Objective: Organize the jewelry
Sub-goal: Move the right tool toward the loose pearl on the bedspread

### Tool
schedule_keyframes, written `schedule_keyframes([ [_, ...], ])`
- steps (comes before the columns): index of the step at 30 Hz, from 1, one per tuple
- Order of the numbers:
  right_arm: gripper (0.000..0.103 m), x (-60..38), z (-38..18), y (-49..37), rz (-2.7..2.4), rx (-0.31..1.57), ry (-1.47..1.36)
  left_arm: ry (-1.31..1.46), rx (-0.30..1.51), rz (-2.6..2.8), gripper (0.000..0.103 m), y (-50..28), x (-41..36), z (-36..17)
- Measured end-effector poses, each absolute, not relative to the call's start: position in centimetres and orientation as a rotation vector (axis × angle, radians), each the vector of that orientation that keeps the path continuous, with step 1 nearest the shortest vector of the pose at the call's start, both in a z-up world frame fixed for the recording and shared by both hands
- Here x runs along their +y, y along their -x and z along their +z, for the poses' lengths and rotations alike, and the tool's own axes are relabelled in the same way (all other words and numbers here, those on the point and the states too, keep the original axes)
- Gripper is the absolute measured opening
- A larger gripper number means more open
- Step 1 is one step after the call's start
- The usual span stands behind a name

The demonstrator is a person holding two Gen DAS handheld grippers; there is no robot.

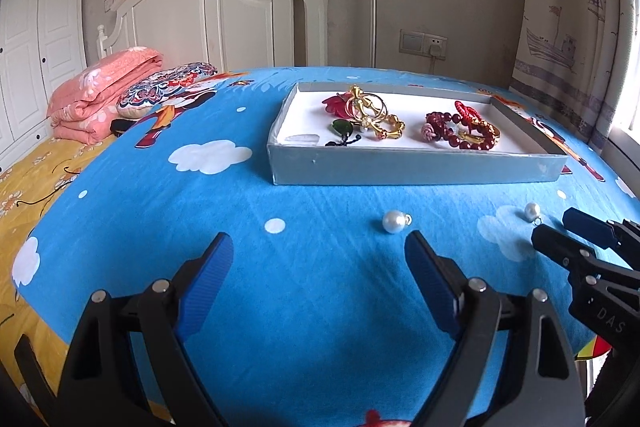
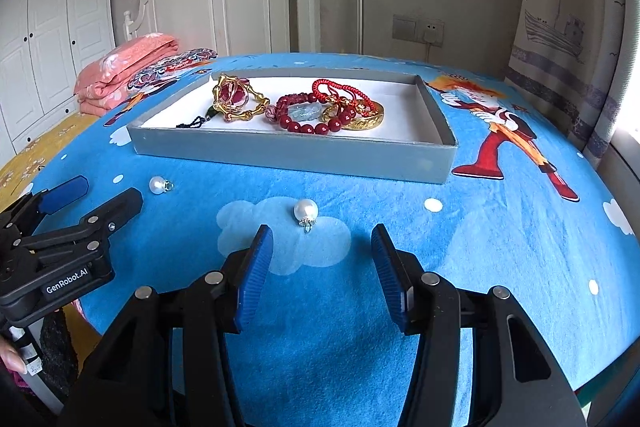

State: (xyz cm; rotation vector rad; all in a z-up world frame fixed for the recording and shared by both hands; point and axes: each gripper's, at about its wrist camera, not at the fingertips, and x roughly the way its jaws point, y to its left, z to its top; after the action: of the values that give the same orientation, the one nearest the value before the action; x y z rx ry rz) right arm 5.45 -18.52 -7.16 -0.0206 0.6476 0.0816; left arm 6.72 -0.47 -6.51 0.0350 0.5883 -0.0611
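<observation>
Left wrist view: the left tool (image 1: 318, 257) hangs released over the bed (image 1: 320, 307); a pearl earring (image 1: 394, 221) lies just ahead, its hook pointing right. The grey tray (image 1: 416, 169) runs long axis left-right.

Right wrist view: the right tool (image 2: 322, 249) is spread, and the second pearl (image 2: 306, 211) lies just ahead of it, hook toward the camera.

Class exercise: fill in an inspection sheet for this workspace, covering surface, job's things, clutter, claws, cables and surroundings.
Surface: blue cartoon sheet covering the bed.
Job's things: grey tray holding the gold bangles, the red bead bracelet and red cord; two pearl earrings loose in front of it, left pearl and right pearl.
Clutter: nothing seen.
Claws: left claw open, empty; right claw open, empty, just short of the right pearl.
Cables: one from the wall socket.
Surroundings: folded pink quilt, white headboard, wardrobe, curtain.
</observation>
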Motion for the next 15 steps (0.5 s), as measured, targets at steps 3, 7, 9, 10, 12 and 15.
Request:
schedule_keyframes([
  [3,0.049,-18.4,-7.2,-5.6,0.079,0.644,0.026,-0.03,0.598,-0.06,0.085,-6.8,-0.3,-6.7],
  [7,0.049,-18.3,-7.2,-5.9,0.077,0.642,0.03,-0.025,0.608,-0.059,0.085,-6.9,-0.2,-7.0],
  [9,0.049,-18.2,-7.2,-6.1,0.075,0.641,0.031,-0.028,0.607,-0.059,0.085,-6.9,-0.2,-7.0],
  [10,0.049,-18.2,-7.2,-6.2,0.074,0.641,0.032,-0.03,0.606,-0.059,0.085,-6.9,-0.2,-7.0],
  [12,0.049,-18.1,-7.2,-6.5,0.072,0.641,0.032,-0.033,0.605,-0.06,0.086,-6.8,-0.2,-7.1],
  [15,0.049,-18.1,-7.2,-6.9,0.073,0.639,0.029,-0.032,0.604,-0.062,0.091,-6.8,-0.2,-7.2],
])
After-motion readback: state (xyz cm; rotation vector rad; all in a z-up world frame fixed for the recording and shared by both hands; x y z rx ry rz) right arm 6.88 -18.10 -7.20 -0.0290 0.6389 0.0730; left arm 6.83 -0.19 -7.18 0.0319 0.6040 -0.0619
